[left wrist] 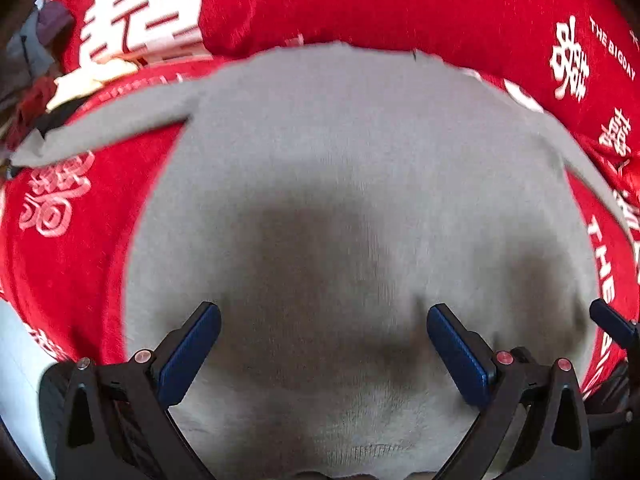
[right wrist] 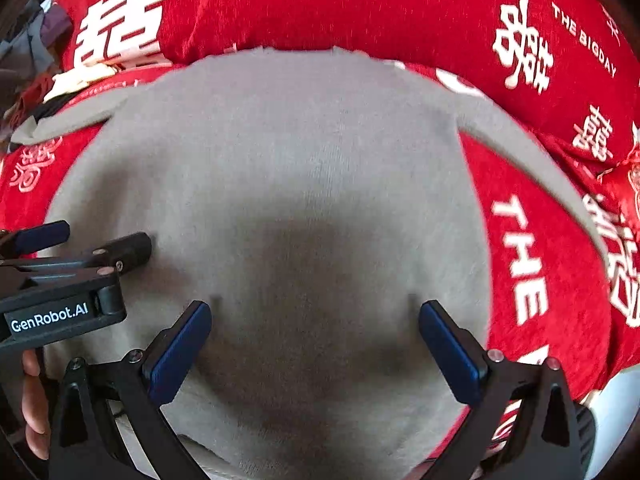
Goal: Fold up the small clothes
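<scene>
A small grey long-sleeved top (left wrist: 340, 168) lies flat on a red bedcover (left wrist: 360, 4) printed with white characters. Its sleeves stretch out to the far left (left wrist: 100, 128) and far right (left wrist: 592, 176). My left gripper (left wrist: 324, 320) hovers open over the near part of the top, nothing between its blue pads (left wrist: 188, 356). In the right wrist view the same top (right wrist: 280, 152) fills the middle, and my right gripper (right wrist: 316, 316) is open above its near edge. The left gripper's body (right wrist: 60, 288) shows at the left of that view, close beside the right one.
The red bedcover (right wrist: 540, 260) surrounds the garment. A pile of other clothes (left wrist: 44, 92) sits at the far left. A white surface (left wrist: 16, 368) shows at the near left, and part of a hand (right wrist: 34, 408) holds the left gripper.
</scene>
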